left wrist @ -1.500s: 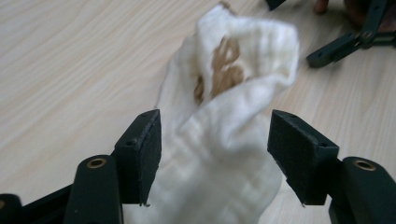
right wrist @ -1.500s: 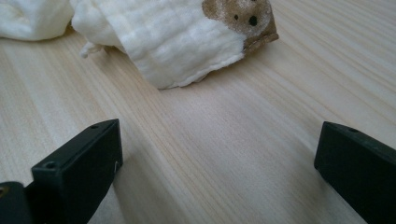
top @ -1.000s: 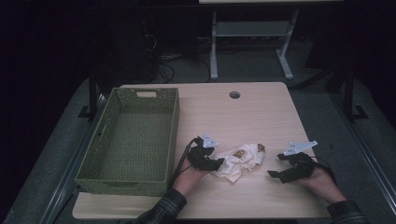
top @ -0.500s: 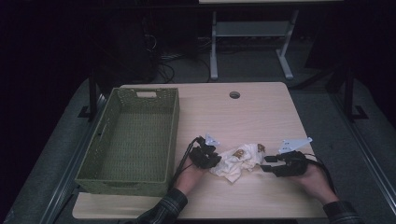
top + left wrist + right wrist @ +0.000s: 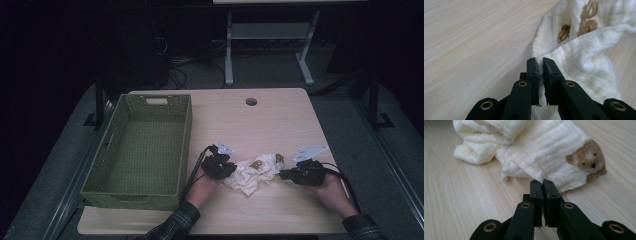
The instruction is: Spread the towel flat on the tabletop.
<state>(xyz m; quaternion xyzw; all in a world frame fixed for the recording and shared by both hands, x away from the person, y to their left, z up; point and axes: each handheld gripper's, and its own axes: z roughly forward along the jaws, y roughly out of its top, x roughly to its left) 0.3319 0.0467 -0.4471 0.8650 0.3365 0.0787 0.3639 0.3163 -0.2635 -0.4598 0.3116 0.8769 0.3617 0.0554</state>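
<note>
In the high view the prints on the crumpled cloth (image 5: pixel 252 171) are too small to make out, the left gripper view cuts the cloth off at its top and right edges, and the right tongs (image 5: pixel 543 181) hide the hem they pinch.

Both forearms in from the bottom edge, plaid sleeves showing. Left hand (image 5: pixel 202 186) wrapped around the left gripper (image 5: pixel 226 169), pointing right, jaws pinched tight on the edge of the cloth (image 5: pixel 252 170). Right hand (image 5: pixel 334 190) on the right gripper (image 5: pixel 283 174), pointing left, jaws clamped on the opposite edge. Both low over the table (image 5: pixel 280 120), tips facing each other, cables trailing back toward the wrists.
</note>
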